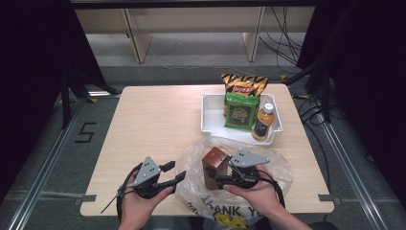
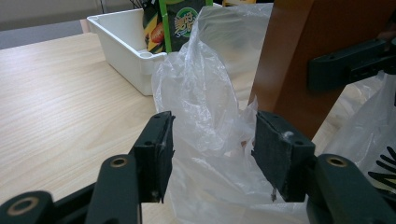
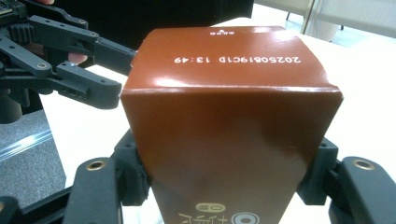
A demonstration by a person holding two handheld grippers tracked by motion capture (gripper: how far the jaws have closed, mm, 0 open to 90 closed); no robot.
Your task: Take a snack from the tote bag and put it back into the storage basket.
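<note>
Between the right gripper's [image 3: 224, 186] jaws stands the brown carton [image 3: 229, 135], clamped.

Reddish-brown carton [image 3: 229, 135] bore white date print on top and pale lettering low on its front. Clear plastic bag [image 2: 201, 98] carried black lettering and a yellow mark, possibly a smiley. White tray [image 1: 208, 117] held a yellow-and-black striped snack bag [image 1: 244, 84], a green packet [image 1: 240, 111] and an orange-capped bottle [image 1: 264, 122] with a dark label. Tabletop [image 1: 153, 124] showed pale wood grain.
</note>
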